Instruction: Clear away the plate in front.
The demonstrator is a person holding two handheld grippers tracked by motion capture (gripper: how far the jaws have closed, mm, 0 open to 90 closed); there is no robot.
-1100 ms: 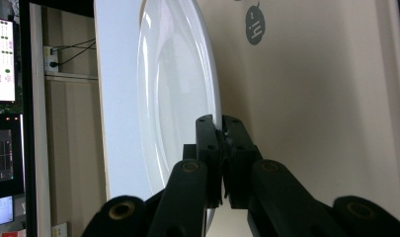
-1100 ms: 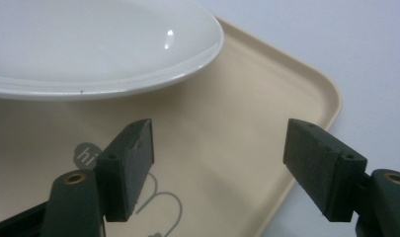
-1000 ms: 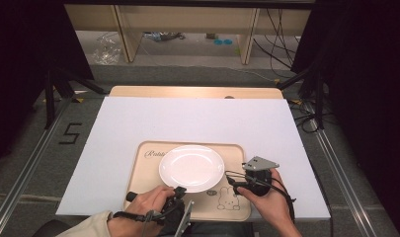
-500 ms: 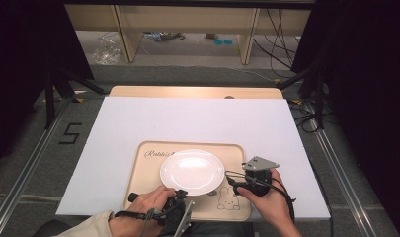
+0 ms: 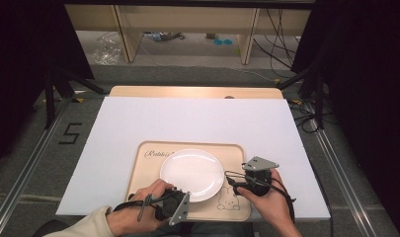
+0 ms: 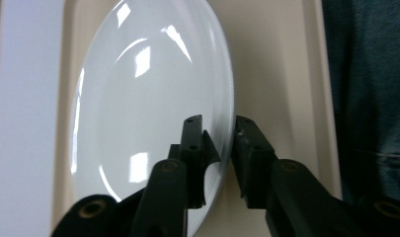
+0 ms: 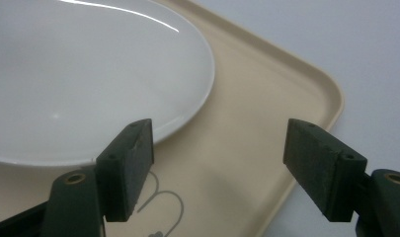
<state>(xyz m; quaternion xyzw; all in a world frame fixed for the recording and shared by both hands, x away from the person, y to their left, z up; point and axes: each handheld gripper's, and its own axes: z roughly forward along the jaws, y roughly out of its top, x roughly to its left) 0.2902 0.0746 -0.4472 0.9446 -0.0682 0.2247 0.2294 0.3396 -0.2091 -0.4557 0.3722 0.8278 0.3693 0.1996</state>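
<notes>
A white plate (image 5: 191, 173) lies on a beige tray (image 5: 148, 154) near the table's front edge. My left gripper (image 5: 178, 190) comes in from the front and is shut on the plate's near rim. In the left gripper view one jaw lies over the plate (image 6: 148, 98) and the other outside it, above the tray (image 6: 276, 74), with the gripper (image 6: 220, 129) pinching the rim. My right gripper (image 5: 231, 180) hovers over the tray just right of the plate. In the right gripper view it (image 7: 217, 148) stands open, its left jaw at the plate's edge (image 7: 89, 74), over the tray (image 7: 247, 123).
The tray rests on a white board (image 5: 197, 118) covering a wooden table (image 5: 187, 91). A rabbit drawing (image 5: 229, 200) marks the tray's front right corner. Blue trousers (image 6: 370, 74) show beyond the tray's near edge. Black stands and cables flank the table.
The plate has slid a little toward the person on the tray, with the left gripper at its rim. The right gripper has stayed put.
</notes>
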